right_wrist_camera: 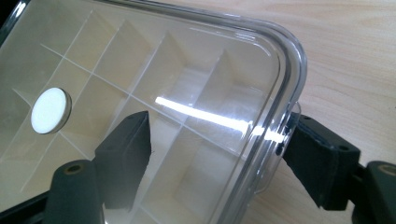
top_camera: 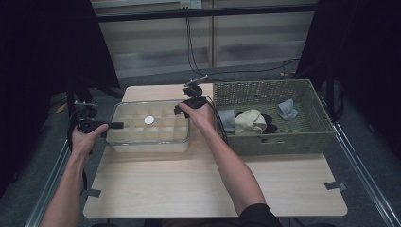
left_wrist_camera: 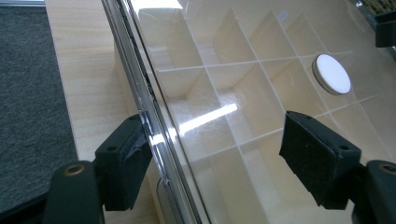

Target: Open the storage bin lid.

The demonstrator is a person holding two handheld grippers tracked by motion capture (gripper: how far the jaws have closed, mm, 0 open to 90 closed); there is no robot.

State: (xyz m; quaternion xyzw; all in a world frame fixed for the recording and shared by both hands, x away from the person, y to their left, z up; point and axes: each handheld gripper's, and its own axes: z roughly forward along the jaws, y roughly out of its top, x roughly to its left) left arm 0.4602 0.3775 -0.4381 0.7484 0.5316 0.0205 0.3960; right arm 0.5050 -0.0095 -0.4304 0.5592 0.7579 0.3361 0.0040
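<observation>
- Clear plastic makes up the box (top_camera: 148, 126) that the high view shows on the pale wooden table (top_camera: 213, 189), just left of a woven basket (top_camera: 283, 142). Its lid is on, with a white round disc (top_camera: 149, 120) at the middle and a grid of compartments under it. The left gripper (top_camera: 111, 126) reaches the box's left edge; the right gripper (top_camera: 182, 109) sits at its far right corner. Folded cloths (top_camera: 249, 121) lie in the basket.
- Seen from the left gripper view, the left gripper (left_wrist_camera: 217, 154) stands wide open astride the lid's rim: one jaw is outside against the box's edge, the other hangs over the lid, clear of it. It grips nothing. The disc (left_wrist_camera: 331, 73) lies farther along the lid.
- Seen from the right gripper view, the right gripper (right_wrist_camera: 217, 149) also gapes wide across a rounded corner of the box (right_wrist_camera: 187, 93), one jaw above the lid, the other outside by the rim. Nothing is clamped. The disc (right_wrist_camera: 49, 110) shows at left.
</observation>
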